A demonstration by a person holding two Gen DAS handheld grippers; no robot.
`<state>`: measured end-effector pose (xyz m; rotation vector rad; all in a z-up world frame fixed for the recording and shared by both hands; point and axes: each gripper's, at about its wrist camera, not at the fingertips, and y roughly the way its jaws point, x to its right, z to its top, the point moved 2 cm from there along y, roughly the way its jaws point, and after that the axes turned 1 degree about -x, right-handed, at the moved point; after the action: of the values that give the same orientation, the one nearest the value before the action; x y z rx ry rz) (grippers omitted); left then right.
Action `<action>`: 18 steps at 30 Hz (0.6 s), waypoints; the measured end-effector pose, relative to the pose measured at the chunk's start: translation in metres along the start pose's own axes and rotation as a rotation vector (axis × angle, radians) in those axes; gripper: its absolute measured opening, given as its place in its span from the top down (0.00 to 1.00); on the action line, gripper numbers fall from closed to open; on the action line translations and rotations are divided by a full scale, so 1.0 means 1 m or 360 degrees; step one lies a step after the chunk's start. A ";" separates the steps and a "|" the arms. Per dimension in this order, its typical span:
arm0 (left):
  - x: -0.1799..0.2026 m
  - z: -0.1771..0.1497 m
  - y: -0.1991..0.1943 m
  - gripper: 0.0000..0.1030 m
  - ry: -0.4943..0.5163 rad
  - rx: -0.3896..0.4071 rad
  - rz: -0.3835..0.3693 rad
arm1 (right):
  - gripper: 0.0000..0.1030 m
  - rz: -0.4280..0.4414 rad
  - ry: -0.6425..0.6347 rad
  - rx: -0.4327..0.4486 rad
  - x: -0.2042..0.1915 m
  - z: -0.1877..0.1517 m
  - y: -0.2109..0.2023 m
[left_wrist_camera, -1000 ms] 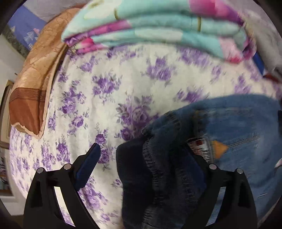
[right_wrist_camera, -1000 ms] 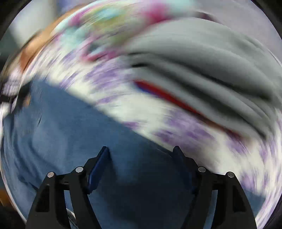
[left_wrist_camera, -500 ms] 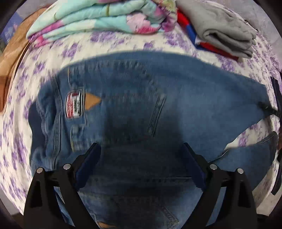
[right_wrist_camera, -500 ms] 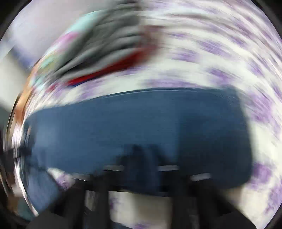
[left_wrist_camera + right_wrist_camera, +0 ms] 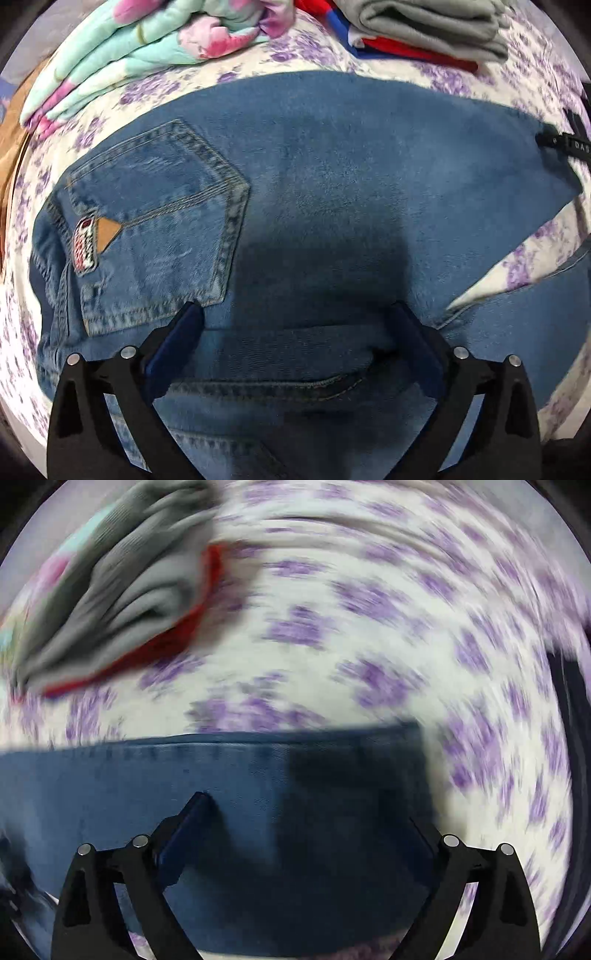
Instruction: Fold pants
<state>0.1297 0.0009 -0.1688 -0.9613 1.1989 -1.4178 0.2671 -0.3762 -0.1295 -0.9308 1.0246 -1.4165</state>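
Blue jeans (image 5: 332,177) lie spread on a bed, seat up, with a back pocket (image 5: 155,221) and a brand patch at the left and the two legs running right. My left gripper (image 5: 295,317) is open and empty, just above the seat below the pocket. In the blurred right wrist view, my right gripper (image 5: 314,808) is open and empty over one jeans leg (image 5: 184,782) near its hem end. The right gripper's black body (image 5: 569,142) also shows at the far right of the left wrist view, at the leg's end.
The bedsheet (image 5: 295,51) is white with purple flowers. A folded teal and pink quilt (image 5: 147,44) lies at the back left. Folded grey clothes (image 5: 424,22) on red and blue garments lie at the back right, also seen in the right wrist view (image 5: 122,590).
The left gripper moved from the bunched waistband to over the seat; the jeans now lie spread flat. The right gripper swung along the leg toward its hem. Both stay open.
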 end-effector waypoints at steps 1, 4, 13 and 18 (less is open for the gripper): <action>-0.002 -0.001 -0.006 0.05 -0.0003 -0.0003 -0.0019 | 0.08 0.0020 0.0019 0.0020 0.003 -0.002 -0.007; -0.019 -0.004 -0.041 0.05 0.0011 0.0113 -0.0034 | 0.08 0.0038 -0.0069 0.0135 -0.017 0.001 -0.029; -0.166 0.024 -0.072 0.05 -0.0129 0.0222 0.0159 | 0.03 0.0495 -0.0812 0.0025 -0.191 0.014 -0.029; -0.217 0.030 -0.042 0.05 -0.0151 0.0085 0.0261 | 0.03 0.0477 -0.1119 -0.0048 -0.251 0.003 -0.020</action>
<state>0.1893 0.2088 -0.1153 -0.8635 1.1372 -1.2548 0.2864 -0.1255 -0.1079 -1.1291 0.6136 -0.7318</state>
